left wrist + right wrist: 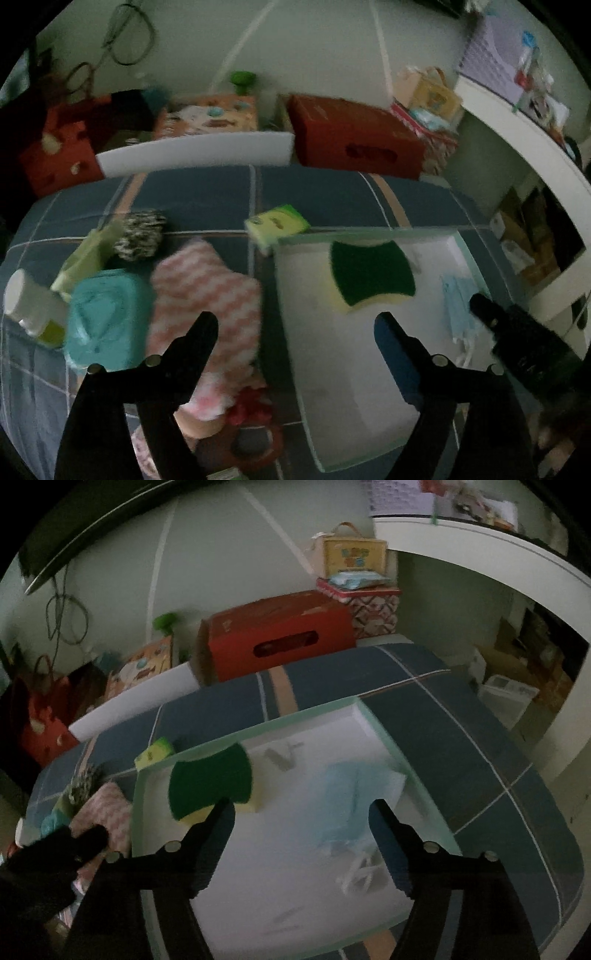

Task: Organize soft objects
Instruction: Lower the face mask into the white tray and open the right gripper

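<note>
Holding one sponge [210, 779] and one mask [354, 794], white tray [384, 734], both tongs [295, 328] [301, 816] released

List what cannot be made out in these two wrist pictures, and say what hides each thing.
- Pale blue face mask in the white tray: right wrist view, motion blur smears its folds.
- Pink-and-white chevron cloth: left wrist view, lower end behind the left claw.
- Red item near the bottom: left wrist view, too blurred and dark to identify.

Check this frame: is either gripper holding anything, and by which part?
Nothing is held. The left gripper and right gripper are both open and empty above the tray.
</note>
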Motion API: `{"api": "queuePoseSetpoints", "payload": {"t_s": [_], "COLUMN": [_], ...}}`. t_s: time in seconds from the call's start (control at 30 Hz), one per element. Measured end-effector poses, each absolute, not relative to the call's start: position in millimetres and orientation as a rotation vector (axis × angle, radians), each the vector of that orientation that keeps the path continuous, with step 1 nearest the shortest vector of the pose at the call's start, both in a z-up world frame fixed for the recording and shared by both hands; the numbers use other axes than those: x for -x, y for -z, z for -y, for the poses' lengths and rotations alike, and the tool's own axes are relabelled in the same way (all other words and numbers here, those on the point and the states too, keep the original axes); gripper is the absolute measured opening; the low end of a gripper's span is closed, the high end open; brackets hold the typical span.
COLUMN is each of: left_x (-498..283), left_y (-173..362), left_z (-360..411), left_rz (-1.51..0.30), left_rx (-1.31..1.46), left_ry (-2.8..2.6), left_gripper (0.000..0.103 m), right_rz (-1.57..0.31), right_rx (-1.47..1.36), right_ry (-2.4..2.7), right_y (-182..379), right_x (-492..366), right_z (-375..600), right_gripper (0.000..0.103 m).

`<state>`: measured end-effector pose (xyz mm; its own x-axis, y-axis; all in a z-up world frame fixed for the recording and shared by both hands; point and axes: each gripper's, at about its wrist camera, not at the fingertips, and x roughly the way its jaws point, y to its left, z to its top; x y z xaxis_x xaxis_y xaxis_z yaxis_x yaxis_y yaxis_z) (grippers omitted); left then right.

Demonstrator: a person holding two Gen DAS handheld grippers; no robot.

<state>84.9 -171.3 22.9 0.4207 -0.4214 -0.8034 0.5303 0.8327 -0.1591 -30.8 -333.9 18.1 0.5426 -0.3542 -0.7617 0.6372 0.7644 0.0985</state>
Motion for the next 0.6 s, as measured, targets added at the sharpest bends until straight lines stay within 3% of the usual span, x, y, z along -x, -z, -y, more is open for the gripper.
{"api": "queuePoseSetpoints", "payload": {"t_s": [0.13,0.23,0.6], "left_x": [-87.2,-89.3,-100.3], "left_y": [-25.8,-24.8,-10.5], "left_z": [144.1,128.1,52.3], "left_rz": [-0.95,-0.945,-0.973], "left_rx": [-0.072,-0.05,0.045], "left_ry": [0.558,0.537,0.403], "left_gripper": [0.097,0.097,0.097], "right_rz": [-0.795,-0.772,-0.671], "right_rx": [-0.341,-0.315,-0.293], "right_ry": [0.599,0.593,0.505], "right_y": [-17.6,-19.9,-29.1], "right_x": [24.5,22.4,22.1], "right_z": [318.2,306.4,262.3], "right_gripper": [0.094,0.103,0.103]}}
